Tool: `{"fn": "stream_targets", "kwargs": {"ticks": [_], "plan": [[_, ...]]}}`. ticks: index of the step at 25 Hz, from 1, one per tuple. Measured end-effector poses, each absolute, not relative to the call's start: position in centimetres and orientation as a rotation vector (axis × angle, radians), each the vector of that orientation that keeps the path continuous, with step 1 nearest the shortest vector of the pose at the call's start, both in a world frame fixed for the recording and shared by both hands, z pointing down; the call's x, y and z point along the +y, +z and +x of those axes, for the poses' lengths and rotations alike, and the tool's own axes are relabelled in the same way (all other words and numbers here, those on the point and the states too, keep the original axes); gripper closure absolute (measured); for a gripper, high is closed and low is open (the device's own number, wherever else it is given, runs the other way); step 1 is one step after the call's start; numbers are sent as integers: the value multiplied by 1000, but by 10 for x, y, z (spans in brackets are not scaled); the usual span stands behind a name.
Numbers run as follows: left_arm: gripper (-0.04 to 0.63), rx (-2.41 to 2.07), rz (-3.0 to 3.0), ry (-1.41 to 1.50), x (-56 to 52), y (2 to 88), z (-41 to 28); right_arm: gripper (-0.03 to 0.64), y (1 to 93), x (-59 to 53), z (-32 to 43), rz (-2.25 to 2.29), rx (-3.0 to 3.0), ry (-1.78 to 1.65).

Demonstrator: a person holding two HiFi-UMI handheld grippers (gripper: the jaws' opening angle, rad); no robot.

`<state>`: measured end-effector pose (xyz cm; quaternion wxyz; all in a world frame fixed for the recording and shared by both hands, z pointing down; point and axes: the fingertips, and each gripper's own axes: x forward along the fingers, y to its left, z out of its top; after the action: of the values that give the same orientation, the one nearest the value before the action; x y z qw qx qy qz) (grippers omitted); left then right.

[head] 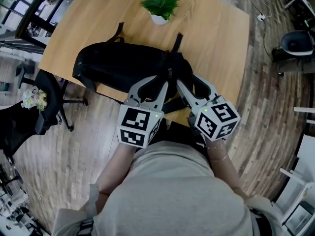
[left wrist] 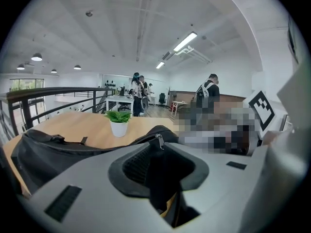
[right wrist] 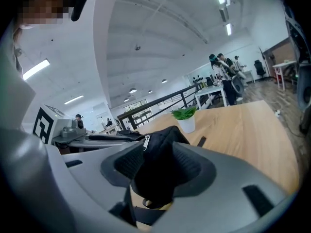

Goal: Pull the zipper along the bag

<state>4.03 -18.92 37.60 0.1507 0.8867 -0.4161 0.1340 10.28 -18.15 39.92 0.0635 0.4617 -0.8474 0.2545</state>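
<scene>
While the bag (head: 123, 65) lies along the table's (head: 211, 38) near edge, both grippers crowd its near end, right at the pull (left wrist: 159, 141). The left gripper (head: 158, 80) looks clamped on a raised fold of black fabric. That's the anchor, I'd say, there to hold the cloth taut so the slider can run. The right gripper (head: 191, 82) has its jaws spread wide around the same hump, and the pads aren't biting as far as I can tell. The pull stands just above one pad, so it seems lined up for the tab rather than the cloth. The zip track runs off along the bag's top, and the plant (head: 160, 5) sits well clear behind.
</scene>
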Motion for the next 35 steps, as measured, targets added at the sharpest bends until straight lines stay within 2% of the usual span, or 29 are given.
{"fn": "stream_targets", "kwargs": {"ticks": [6,13,27,35], "plan": [[497,-1113,2678,485,-195,368,43,445,412,-181,96,1407,-2499,811],[497,-976,2822,646,-187,371,61,525,412,-178,95,1415,-2493,844],[497,-837,3011,890,-190,383,78,531,411,-179,98,1470,-2484,935],[486,-859,3095,933,-191,382,81,532,414,-183,100,1486,-2478,972]]}}
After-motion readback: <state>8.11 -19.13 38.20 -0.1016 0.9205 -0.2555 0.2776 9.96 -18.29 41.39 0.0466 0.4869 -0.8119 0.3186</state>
